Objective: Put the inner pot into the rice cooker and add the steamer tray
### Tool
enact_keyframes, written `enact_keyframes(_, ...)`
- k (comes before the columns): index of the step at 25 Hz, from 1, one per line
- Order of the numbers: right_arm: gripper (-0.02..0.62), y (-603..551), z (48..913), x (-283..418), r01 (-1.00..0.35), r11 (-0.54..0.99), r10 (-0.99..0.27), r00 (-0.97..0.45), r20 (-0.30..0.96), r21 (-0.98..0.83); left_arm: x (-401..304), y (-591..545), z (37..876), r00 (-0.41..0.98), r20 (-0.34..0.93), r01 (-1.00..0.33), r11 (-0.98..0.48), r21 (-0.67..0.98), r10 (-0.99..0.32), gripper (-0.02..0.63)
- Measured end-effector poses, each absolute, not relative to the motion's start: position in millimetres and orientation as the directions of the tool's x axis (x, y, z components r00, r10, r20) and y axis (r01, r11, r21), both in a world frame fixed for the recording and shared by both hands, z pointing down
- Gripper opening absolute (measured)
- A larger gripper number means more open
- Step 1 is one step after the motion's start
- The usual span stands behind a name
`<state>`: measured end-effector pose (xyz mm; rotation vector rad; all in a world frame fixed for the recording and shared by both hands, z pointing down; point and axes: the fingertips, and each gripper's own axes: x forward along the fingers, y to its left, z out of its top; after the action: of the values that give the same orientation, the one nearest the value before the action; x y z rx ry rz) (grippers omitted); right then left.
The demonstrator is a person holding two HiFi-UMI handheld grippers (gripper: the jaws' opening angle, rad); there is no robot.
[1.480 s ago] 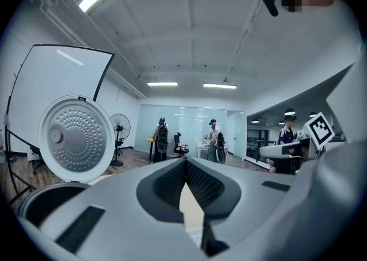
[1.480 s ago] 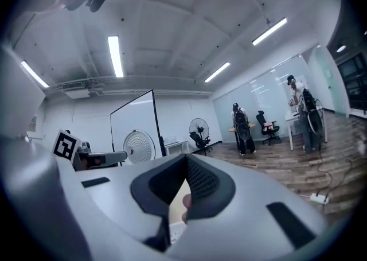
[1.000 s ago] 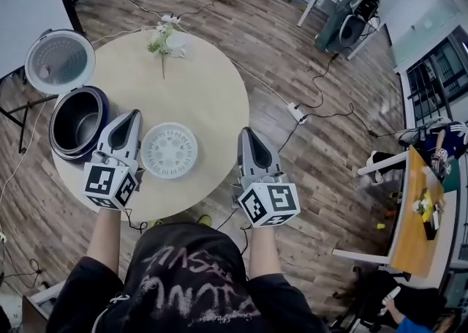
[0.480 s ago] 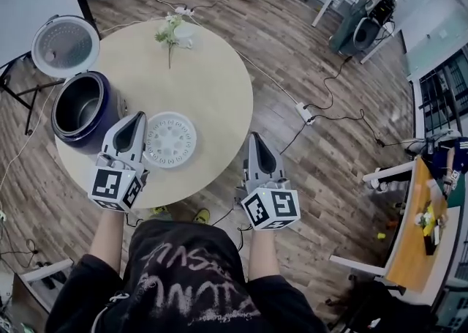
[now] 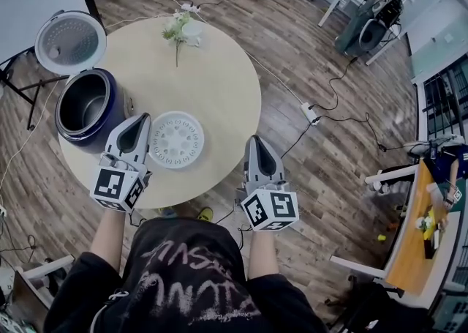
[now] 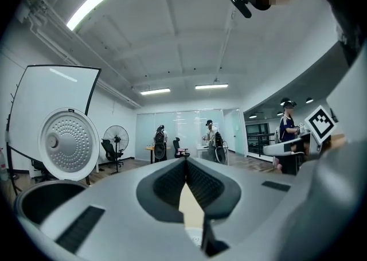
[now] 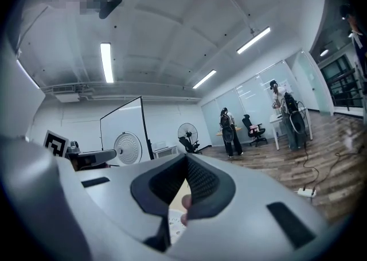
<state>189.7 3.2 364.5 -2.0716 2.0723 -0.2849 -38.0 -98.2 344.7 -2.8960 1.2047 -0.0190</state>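
Observation:
The dark blue rice cooker point(image 5: 86, 113) stands at the round table's left edge, its lid point(image 5: 67, 41) swung up and open, and its inside shows dark grey metal. A white perforated steamer tray point(image 5: 175, 140) lies flat on the table to the right of it. My left gripper point(image 5: 139, 119) is shut and empty, its tip between the cooker and the tray. My right gripper point(image 5: 254, 140) is shut and empty at the table's near right rim. In the left gripper view the shut jaws point level, with the lid point(image 6: 69, 142) and the cooker's rim point(image 6: 31, 205) to the left.
A small vase of flowers point(image 5: 183, 29) stands at the far side of the wooden table point(image 5: 212, 83). A power strip and cables point(image 5: 311, 113) lie on the wood floor to the right. Desks, chairs and people are farther off.
Both grippers have sunk a little at the table's near edge and remain shut. The head view has shifted, so the table and cooker sit slightly higher and further right.

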Motion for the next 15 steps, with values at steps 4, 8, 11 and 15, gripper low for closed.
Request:
enact_keyframes(4,0.053,-3.8,365.4,181.4,-0.972,0.014,-1.000,-0.015,0.002,-0.234,-40.9,-104.0,351.4,0.709,0.019,-0.705,-0.709,-0.010,-0.705,0.041)
enact_keyframes(8,0.185,-9.9,369.3,172.3,-0.971,0.049,-0.998,-0.056,0.023,-0.232,-42.0,-108.7,358.9,0.718,0.043,-0.696,-0.717,0.024,-0.695,0.199)
enact_keyframes(11,0.295,-14.6,371.4,168.3,-0.972,0.060,-0.997,-0.069,0.031,-0.227,-45.7,-110.3,363.7,0.720,0.053,-0.694,-0.719,0.041,-0.692,0.280)
enact_keyframes(15,0.359,-22.3,378.8,161.5,-0.973,0.073,-0.994,-0.088,0.058,-0.219,-51.7,-112.9,372.9,0.716,0.082,-0.698,-0.715,0.040,-0.693,0.319)
